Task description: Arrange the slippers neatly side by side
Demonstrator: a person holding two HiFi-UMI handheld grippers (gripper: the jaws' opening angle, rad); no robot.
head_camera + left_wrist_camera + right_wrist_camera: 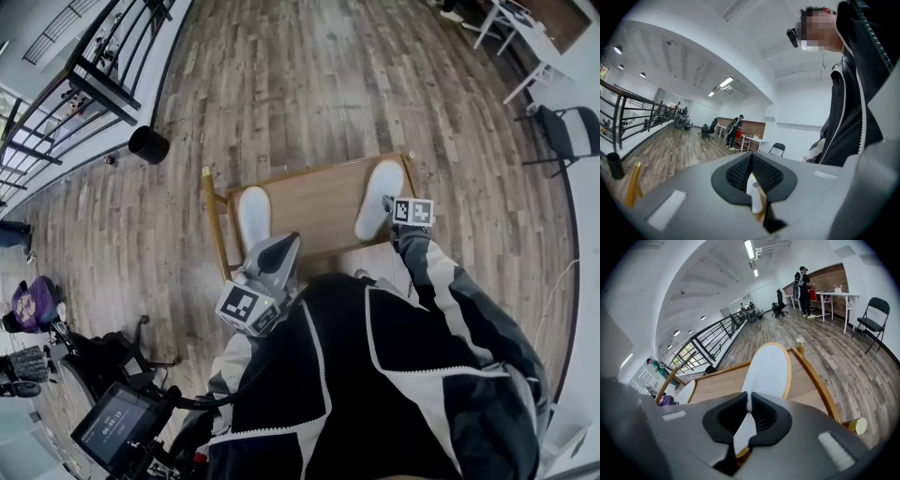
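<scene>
Head view: small rectangular light-wood table (319,202) w/ raised rim, on grey-brown plank floor (309,75). Two white oval slippers on it, well apart: L slipper (253,217) at table's L end, R slipper (378,211) at R end. L gripper (284,246) over near L corner, just beside L slipper. R gripper (387,203) at R slipper's side. Black round bin (148,143) on floor beyond table.

Left gripper view: L gripper (751,158) jaws together, nothing betw. pads; aimed level across room.

Right gripper view: R gripper (749,403) jaws pinched narrow on near edge of R slipper (768,369), which stretches away ahead. L slipper (685,391) at other end of table (722,380).
</scene>
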